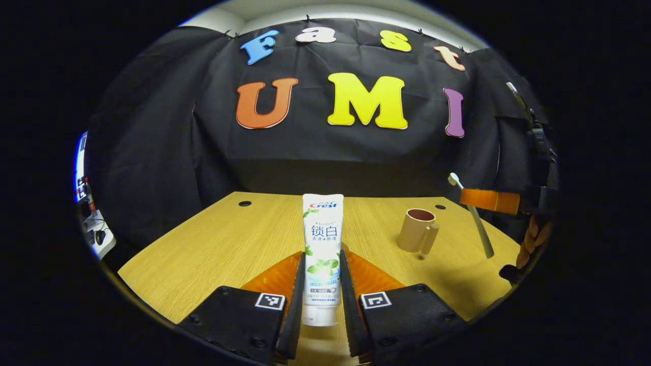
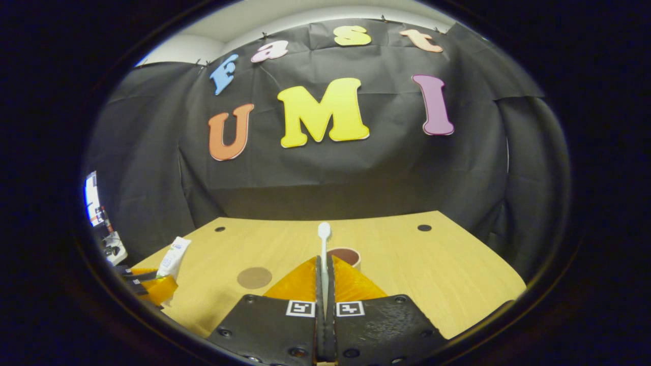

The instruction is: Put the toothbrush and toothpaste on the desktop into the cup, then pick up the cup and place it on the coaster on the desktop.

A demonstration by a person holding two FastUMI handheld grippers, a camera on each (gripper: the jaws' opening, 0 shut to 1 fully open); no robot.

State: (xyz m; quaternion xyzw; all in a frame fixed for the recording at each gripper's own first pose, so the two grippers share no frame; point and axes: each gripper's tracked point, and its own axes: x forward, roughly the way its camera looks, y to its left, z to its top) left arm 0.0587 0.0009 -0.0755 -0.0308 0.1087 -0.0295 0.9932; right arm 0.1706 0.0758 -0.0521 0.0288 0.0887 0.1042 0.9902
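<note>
Gripper-held toothpaste (image 1: 322, 254), mint-leaf label

L gripper (image 1: 322, 284) & R gripper (image 2: 324, 284) both raised, fingers clamped.

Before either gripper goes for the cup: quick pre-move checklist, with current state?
1. Left gripper shut on the toothpaste: ok, both fingers press the tube's sides.
2. Right gripper shut on the toothbrush: ok, handle clamped, head pointing up.
3. Cup upright with mouth open: ok.
4. Cup holds nothing yet: cannot tell, inside is dark.
5. Coaster lies bare on the desktop: ok.
6. Toothbrush lined up over the cup: not ok, cup sits ahead of it.
</note>
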